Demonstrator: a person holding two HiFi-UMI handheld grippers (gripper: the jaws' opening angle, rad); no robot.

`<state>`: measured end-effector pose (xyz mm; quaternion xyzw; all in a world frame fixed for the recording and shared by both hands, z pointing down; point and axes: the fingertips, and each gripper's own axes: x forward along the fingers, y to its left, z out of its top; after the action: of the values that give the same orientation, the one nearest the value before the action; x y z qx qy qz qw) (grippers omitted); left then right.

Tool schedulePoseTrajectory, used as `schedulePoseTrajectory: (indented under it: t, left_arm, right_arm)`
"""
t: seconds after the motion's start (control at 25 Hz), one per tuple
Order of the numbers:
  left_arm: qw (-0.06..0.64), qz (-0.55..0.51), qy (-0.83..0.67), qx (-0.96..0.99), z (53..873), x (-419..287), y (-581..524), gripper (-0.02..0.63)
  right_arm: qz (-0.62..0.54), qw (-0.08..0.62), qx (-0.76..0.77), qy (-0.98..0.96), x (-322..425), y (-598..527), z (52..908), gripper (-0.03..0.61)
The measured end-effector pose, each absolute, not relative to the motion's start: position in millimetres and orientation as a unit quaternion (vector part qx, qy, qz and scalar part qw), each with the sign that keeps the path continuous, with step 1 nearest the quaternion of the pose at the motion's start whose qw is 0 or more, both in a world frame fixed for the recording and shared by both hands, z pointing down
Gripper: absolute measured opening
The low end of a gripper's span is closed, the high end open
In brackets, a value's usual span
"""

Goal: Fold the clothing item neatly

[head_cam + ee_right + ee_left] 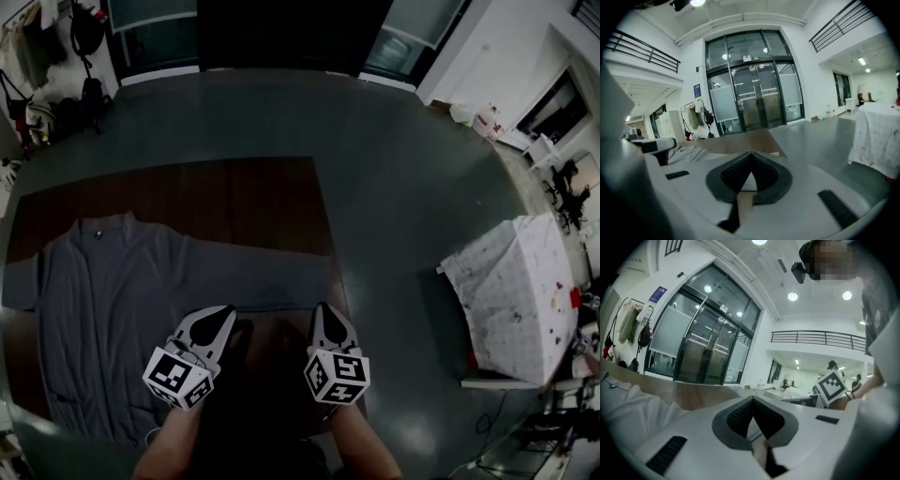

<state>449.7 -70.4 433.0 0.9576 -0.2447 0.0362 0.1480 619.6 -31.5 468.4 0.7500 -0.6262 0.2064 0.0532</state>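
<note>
Left gripper (221, 319) and right gripper (325, 317) both shut, empty; landing closed risks bunching the cardigan (103, 300) hem.

floor (394, 150): dark grey, kinda glossy | walls (811, 70): plain white, tall | glass doors (754, 101): big black-framed entrance, frosted panels | ceiling lights (792, 296): round spots, on | railing (820, 337): dark, runs along an upper level | furniture: brown wooden table (234, 202), second table under a stained white cloth (516, 300), coat rack (696, 117) beside the doors
</note>
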Motion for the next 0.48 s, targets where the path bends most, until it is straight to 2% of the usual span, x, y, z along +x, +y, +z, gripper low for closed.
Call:
schedulePoseTrajectory:
  t: [0.36, 0.48]
  left_arm:
    - [0.166, 0.077, -0.234, 0.955, 479, 474, -82, 0.008]
    - [0.173, 0.084, -0.232, 0.954, 489, 478, -86, 0.007]
  right_arm:
    - [0.284, 0.086, 0.765, -0.571, 652, -27, 531, -0.012]
    - [0.308, 0.093, 0.766, -0.556, 657, -26, 548, 0.029]
